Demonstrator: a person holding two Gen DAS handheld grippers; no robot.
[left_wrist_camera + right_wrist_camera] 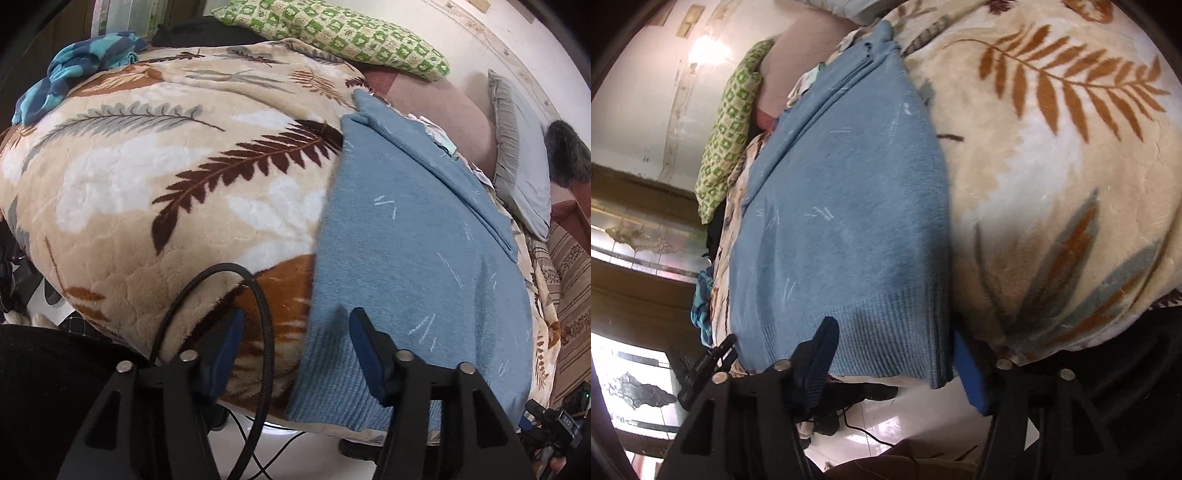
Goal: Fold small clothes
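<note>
Sweater, blue knit, lies flat on the leaf-print blanket over the bed, ribbed hem at the near edge w/ one sleeve folded across the top. I've got both grippers spread wide, holding nothing: left gripper straddles the hem's left corner, right gripper the right corner. Fabric looks soft, light, stretchy, prob sags when lifted. I'd pinch the thicker rib at each corner.

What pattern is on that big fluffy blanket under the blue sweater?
Fern leaves in brown, rust, grey and white on beige blanket; clearest in the left wrist view.
</note>
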